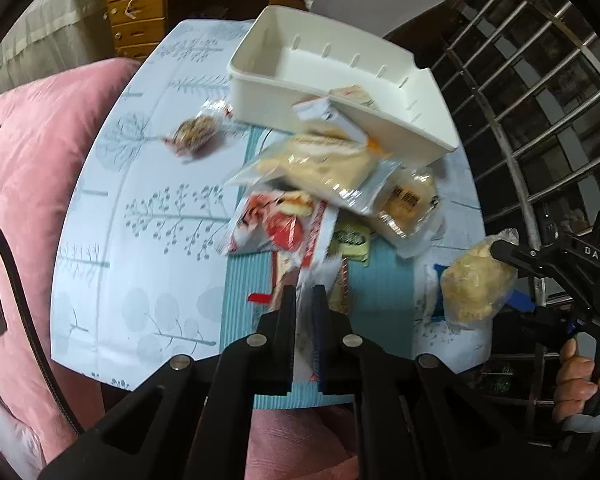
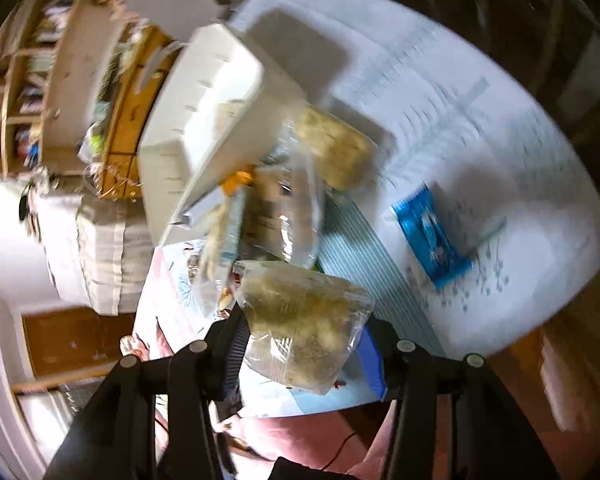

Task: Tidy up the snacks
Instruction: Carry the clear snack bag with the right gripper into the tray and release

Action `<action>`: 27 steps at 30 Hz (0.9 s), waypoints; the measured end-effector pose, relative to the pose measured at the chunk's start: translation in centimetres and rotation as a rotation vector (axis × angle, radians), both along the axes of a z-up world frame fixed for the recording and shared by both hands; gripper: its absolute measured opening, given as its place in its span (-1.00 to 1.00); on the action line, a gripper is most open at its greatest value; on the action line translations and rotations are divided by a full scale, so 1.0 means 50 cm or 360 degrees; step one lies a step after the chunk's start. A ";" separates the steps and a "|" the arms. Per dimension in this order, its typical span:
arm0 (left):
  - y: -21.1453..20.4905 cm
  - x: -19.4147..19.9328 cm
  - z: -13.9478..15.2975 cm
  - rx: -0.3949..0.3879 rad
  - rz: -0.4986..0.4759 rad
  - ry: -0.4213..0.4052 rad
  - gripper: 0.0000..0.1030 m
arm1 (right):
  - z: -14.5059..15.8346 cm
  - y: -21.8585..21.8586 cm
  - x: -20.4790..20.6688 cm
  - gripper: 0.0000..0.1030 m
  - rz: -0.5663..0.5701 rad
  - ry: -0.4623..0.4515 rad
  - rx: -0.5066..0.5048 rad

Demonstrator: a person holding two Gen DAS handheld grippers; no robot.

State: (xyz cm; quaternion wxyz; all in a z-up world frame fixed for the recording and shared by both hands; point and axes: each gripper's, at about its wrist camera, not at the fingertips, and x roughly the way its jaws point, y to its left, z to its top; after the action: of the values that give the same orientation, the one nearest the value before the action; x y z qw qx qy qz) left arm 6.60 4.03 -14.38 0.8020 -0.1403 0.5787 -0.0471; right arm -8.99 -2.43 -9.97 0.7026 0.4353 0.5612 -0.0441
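Note:
My left gripper [image 1: 303, 294] is shut on the edge of a red and white snack packet [image 1: 284, 228] and holds it over the table. My right gripper [image 2: 304, 320] is shut on a clear bag of pale crumbly snack [image 2: 304, 320]; the same bag shows at the right in the left wrist view [image 1: 476, 284]. A white bin [image 1: 300, 68] stands at the back of the table with a small packet [image 1: 356, 96] in it; in the right wrist view the bin [image 2: 204, 112] is blurred. A heap of clear-wrapped snacks [image 1: 320, 164] lies in front of it.
A nut snack bag [image 1: 196, 136] lies alone at the left on the tree-print tablecloth [image 1: 148, 216]. A blue packet [image 2: 428, 232] lies at the right of the table. A pink quilt [image 1: 32, 168] borders the left; a window grille [image 1: 540, 80] is right.

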 end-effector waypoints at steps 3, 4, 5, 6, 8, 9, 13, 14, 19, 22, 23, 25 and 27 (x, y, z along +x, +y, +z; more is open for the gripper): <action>-0.009 0.018 0.036 0.0000 -0.0028 -0.0033 -0.91 | 0.037 -0.005 0.011 -0.04 0.0065 -0.0100 -0.0084; -0.012 0.025 0.052 0.0008 -0.0039 -0.0053 -0.91 | 0.038 -0.004 0.012 -0.04 0.0079 -0.0122 -0.0102; -0.015 0.032 0.061 0.0009 -0.0049 -0.0061 -0.92 | 0.045 -0.004 0.021 -0.04 0.0094 -0.0149 -0.0121; -0.017 0.040 0.071 0.0008 -0.0059 -0.0068 -0.92 | 0.056 -0.003 0.030 -0.04 0.0109 -0.0180 -0.0148; -0.019 0.058 0.091 0.0004 -0.0075 -0.0083 -0.92 | 0.074 -0.003 0.038 -0.04 0.0137 -0.0229 -0.0191; -0.021 0.068 0.100 0.0009 -0.0084 -0.0092 -0.92 | 0.080 -0.005 0.041 -0.04 0.0150 -0.0249 -0.0207; -0.028 0.112 0.128 0.0073 -0.0123 -0.0109 -0.92 | 0.114 -0.002 0.072 -0.04 0.0201 -0.0364 -0.0315; -0.029 0.123 0.131 0.0081 -0.0132 -0.0105 -0.92 | 0.125 -0.001 0.084 -0.04 0.0210 -0.0406 -0.0350; -0.033 0.165 0.138 0.0131 -0.0171 -0.0108 -0.92 | 0.161 0.008 0.140 -0.04 0.0248 -0.0562 -0.0487; -0.028 0.186 0.128 0.0127 -0.0183 -0.0081 -0.91 | 0.173 0.012 0.181 -0.04 0.0263 -0.0635 -0.0558; -0.025 0.193 0.122 0.0132 -0.0187 -0.0062 -0.90 | 0.174 0.014 0.194 -0.04 0.0267 -0.0655 -0.0579; -0.018 0.205 0.111 0.0130 -0.0185 -0.0042 -0.89 | 0.170 0.019 0.224 -0.04 0.0281 -0.0678 -0.0629; -0.010 0.213 0.098 0.0109 -0.0184 -0.0014 -0.89 | 0.163 0.023 0.252 -0.04 0.0294 -0.0677 -0.0681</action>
State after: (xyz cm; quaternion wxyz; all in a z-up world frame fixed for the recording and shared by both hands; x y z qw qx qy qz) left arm 17.26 3.53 -9.50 0.8047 -0.0790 0.5837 -0.0741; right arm 3.61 -1.26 -1.82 0.8809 0.2244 0.4167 -0.0052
